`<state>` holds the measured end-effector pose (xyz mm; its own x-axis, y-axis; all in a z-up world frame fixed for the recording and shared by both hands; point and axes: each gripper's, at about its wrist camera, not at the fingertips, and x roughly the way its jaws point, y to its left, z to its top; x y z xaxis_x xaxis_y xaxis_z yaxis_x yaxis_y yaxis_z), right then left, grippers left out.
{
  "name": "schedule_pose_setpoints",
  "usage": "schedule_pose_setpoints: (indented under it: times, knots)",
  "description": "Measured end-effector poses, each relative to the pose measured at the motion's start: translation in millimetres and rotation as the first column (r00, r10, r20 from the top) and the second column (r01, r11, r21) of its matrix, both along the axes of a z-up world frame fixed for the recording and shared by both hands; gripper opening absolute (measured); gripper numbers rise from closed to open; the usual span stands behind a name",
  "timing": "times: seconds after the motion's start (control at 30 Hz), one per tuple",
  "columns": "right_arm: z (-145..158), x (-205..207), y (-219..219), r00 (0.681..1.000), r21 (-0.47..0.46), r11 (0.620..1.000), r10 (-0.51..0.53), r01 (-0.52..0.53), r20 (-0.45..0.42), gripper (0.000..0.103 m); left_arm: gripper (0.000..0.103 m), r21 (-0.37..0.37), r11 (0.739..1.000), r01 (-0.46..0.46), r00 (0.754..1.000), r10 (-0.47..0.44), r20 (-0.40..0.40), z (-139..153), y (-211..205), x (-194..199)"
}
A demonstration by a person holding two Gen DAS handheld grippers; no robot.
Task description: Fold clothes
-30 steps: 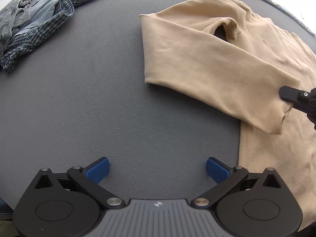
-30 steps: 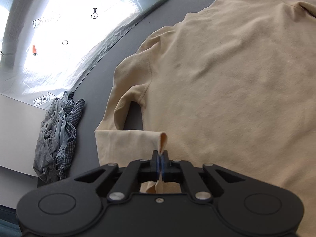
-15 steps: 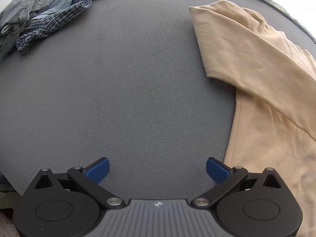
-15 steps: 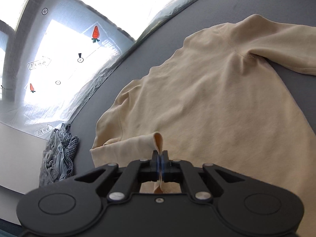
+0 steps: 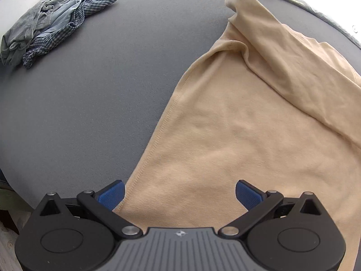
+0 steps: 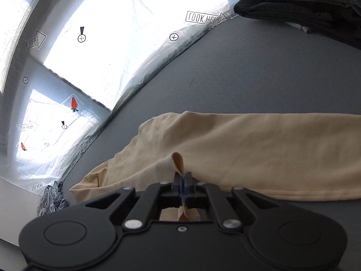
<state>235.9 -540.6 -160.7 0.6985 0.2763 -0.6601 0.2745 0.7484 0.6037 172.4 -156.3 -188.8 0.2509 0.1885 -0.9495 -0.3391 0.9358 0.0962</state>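
While the left hand-held gripper [image 5: 179, 193] hangs with its blue-padded fingers [image 5: 112, 193] spread wide apart, nothing sits between them except the lower part of the beige shirt [image 5: 237, 131] lying flat beneath. In the left wrist view the shirt covers the dark grey surface [image 5: 90, 103] from about 5 o'clock up to 1 o'clock, its stitched side edge running diagonally from the left finger toward 12 o'clock. A sleeve [image 5: 282, 52] is folded across the body of the shirt, running from 1 o'clock down to 3 o'clock. At 10 o'clock, well apart from the shirt, a crumpled heap of grey and checked clothes [image 5: 52, 24] rests on the surface near its edge.

In the right wrist view the right hand-held gripper [image 6: 182, 180] is clamped tight on a small fold of the beige shirt [image 6: 248, 140], a loop of cloth standing up just above the closed fingers and more fabric showing below them. The garment stretches from 8 o'clock to 3 o'clock across the surface [image 6: 248, 74]. A stack of dark folded garments [image 6: 304, 6] sits at 1 o'clock. The crumpled heap [image 6: 53, 197] shows at 8 o'clock, just beside the shirt's corner. A bright printed plastic sheet [image 6: 112, 45] with arrows and carrot marks fills 10 to 12 o'clock.
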Motion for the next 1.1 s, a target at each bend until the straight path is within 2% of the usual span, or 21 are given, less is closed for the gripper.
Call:
schedule_pose_setpoints:
  times: [0.17, 0.23, 0.3, 0.37, 0.5, 0.53, 0.6, 0.67, 0.77, 0.93, 1.1]
  knots:
    - [-17, 1, -24, 0.997, -0.032, 0.998, 0.043, -0.045, -0.068, 0.003, 0.103, 0.017, 0.999, -0.04, 0.998, 0.041, -0.043, -14, -22, -9]
    - [-24, 5, -21, 0.992, -0.056, 0.995, 0.081, -0.087, -0.099, 0.009, 0.103, 0.015, 0.998, -0.068, 0.997, 0.069, -0.036, -17, -25, -12]
    - [-31, 10, -17, 0.986, -0.078, 0.989, 0.115, -0.125, -0.124, 0.021, 0.103, -0.001, 0.995, -0.102, 0.994, 0.102, -0.039, -17, -22, -14]
    - [-35, 16, -14, 0.98, -0.095, 0.983, 0.145, -0.159, -0.137, 0.029, 0.103, -0.021, 0.992, -0.126, 0.991, 0.125, -0.046, -18, -19, -14]
    - [-30, 29, -7, 0.974, -0.124, 0.97, 0.195, -0.209, -0.118, 0.032, 0.103, -0.051, 0.986, -0.157, 0.986, 0.154, -0.057, -19, -13, -14]
    - [-29, 33, -5, 0.972, -0.131, 0.966, 0.207, -0.221, -0.113, 0.03, 0.103, -0.055, 0.985, -0.163, 0.985, 0.16, -0.057, -19, -12, -15]
    - [-25, 40, -2, 0.967, -0.145, 0.959, 0.232, -0.245, -0.102, 0.007, 0.103, -0.063, 0.982, -0.178, 0.983, 0.175, -0.056, -19, -12, -18]
    - [-22, 46, 1, 0.962, -0.16, 0.95, 0.256, -0.268, -0.092, 0.003, 0.103, -0.063, 0.98, -0.189, 0.981, 0.186, -0.047, -18, -12, -22]
    - [-16, 55, 3, 0.958, -0.165, 0.944, 0.278, -0.287, -0.071, 0.003, 0.103, -0.063, 0.978, -0.199, 0.98, 0.197, -0.035, -18, -14, -26]
    - [-5, 60, -21, 0.979, -0.079, 0.976, 0.204, -0.203, -0.006, 0.003, 0.103, -0.071, 0.973, -0.219, 0.976, 0.218, -0.026, -16, -14, -33]
    - [2, 68, -49, 0.993, -0.035, 0.993, 0.114, -0.113, 0.044, 0.003, 0.103, 0.027, 0.981, -0.193, 0.981, 0.193, 0.007, -5, -29, -34]
